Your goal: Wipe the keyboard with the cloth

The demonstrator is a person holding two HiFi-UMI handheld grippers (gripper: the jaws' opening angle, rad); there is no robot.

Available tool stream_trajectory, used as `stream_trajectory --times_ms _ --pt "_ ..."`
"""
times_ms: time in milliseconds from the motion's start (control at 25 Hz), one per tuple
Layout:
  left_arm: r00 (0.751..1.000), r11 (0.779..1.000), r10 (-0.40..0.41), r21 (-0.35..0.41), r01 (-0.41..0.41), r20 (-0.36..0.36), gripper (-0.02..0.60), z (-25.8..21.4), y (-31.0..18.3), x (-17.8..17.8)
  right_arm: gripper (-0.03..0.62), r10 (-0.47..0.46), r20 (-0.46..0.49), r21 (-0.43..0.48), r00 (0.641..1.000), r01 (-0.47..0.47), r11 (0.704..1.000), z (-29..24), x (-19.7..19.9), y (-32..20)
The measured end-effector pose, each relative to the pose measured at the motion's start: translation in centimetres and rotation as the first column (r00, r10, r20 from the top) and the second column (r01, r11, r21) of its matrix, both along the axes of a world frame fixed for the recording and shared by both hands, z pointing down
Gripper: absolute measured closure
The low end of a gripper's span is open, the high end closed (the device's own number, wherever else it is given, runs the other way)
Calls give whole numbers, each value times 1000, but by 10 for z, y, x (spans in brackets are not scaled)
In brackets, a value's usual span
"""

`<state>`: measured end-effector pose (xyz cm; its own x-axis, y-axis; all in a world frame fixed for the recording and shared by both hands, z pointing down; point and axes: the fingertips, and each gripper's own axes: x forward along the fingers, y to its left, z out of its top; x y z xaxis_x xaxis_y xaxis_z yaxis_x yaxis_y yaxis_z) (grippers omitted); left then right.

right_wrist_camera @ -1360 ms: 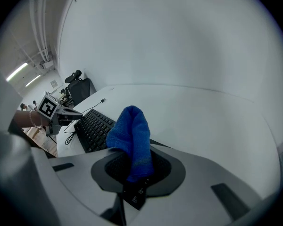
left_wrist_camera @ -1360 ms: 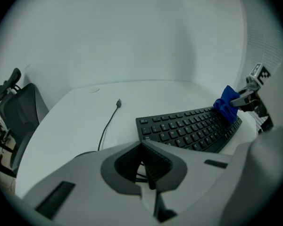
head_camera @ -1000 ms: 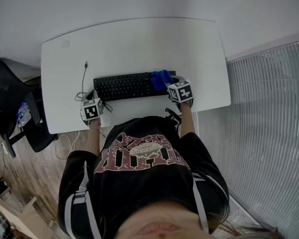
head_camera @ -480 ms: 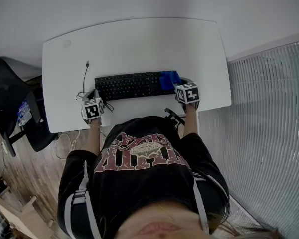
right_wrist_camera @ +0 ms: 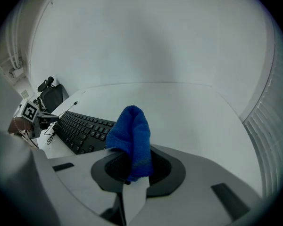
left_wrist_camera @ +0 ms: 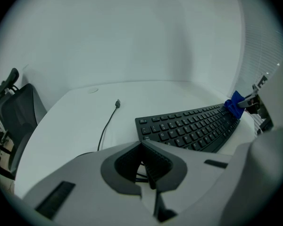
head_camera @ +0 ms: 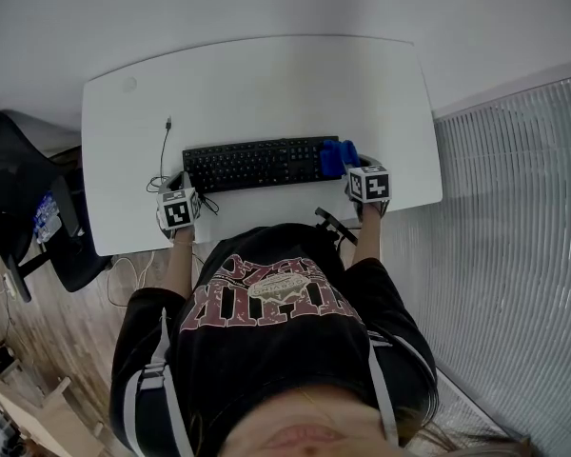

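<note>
Jaws of the right gripper (right_wrist_camera: pixel 134 167) clench a blue cloth (right_wrist_camera: pixel 132 135), its bunched end sticking out ahead of them at the right end of the black keyboard (head_camera: pixel 252 164), which lies across the near half of the white desk (head_camera: pixel 266 84). From the head view the cloth overlaps the last keys on that side; whether it presses on them cannot be told. Jaws of the left gripper (left_wrist_camera: pixel 148 166) are drawn together with nothing between them, and it sits by the keyboard's near left corner, where the loose cable (left_wrist_camera: pixel 106 124) trails off across the desk. By the look of it, the wiping step is in hand, with the cloth at the end of a pass along the keys. A next pass would likely call for bringing the cloth back leftward over another row under light downward pressure, while the left gripper steadies the keyboard's corner so it does not slide.
</note>
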<state>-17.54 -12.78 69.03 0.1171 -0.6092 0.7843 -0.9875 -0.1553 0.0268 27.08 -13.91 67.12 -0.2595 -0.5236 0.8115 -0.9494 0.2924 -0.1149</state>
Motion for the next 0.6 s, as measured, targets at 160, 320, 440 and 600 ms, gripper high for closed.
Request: stream_trajectory --times_ms 160,320,440,600 --pt "1000 1000 4 2 -4 -4 549 -1 0 -1 530 41 -1 4 999 -41 999 -3 9 3" --pt "1000 1000 2 4 -2 -12 549 -1 -1 1 530 91 -37 10 995 -91 996 -6 24 5" --pt "1000 1000 6 7 -5 -14 549 0 -2 0 530 125 -22 22 992 -124 992 -11 30 6" --pt "1000 1000 12 16 -12 -23 549 0 -2 0 530 113 25 53 993 -114 992 -28 17 3"
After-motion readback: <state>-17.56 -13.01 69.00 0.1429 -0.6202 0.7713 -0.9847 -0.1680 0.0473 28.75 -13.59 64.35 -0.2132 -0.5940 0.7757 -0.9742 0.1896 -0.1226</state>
